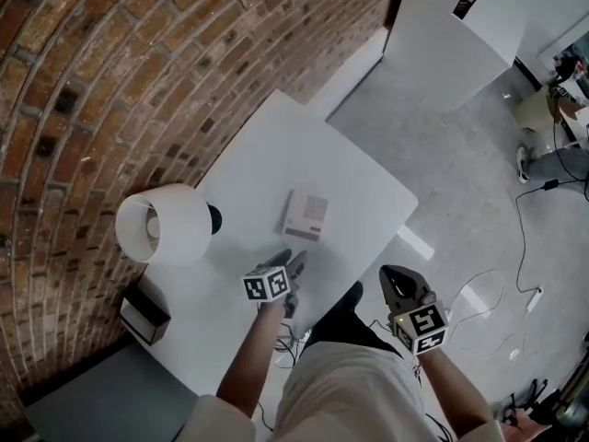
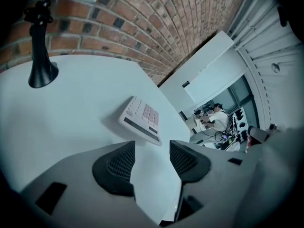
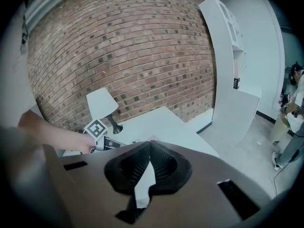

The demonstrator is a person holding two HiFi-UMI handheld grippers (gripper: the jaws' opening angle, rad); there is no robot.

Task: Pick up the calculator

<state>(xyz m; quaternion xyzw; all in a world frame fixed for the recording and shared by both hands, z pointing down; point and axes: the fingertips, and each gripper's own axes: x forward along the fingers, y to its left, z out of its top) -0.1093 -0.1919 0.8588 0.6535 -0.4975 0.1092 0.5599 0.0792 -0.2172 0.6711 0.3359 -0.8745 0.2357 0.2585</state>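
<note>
The calculator [image 1: 306, 215] is a small white slab with pale pink keys, lying flat near the middle of the white table [image 1: 276, 145]. My left gripper [image 1: 293, 261] hovers over the table just short of it, pointing at it. In the left gripper view the calculator [image 2: 141, 118] lies just beyond the open gripper [image 2: 151, 152], with only bare table between the black ribbed pads [image 2: 119, 167]. My right gripper [image 1: 394, 274] hangs off the table's near right edge, over the floor. In its own view the right gripper [image 3: 149, 145] has its tips together and holds nothing.
A lamp with a white shade [image 1: 166, 224] and black base [image 2: 40, 56] stands left of the calculator, by the brick wall [image 1: 138, 63]. A dark box [image 1: 143, 316] sits at the table's near left. A white cabinet [image 1: 451, 44], floor cables [image 1: 520, 265] and a seated person [image 1: 563, 109] are to the right.
</note>
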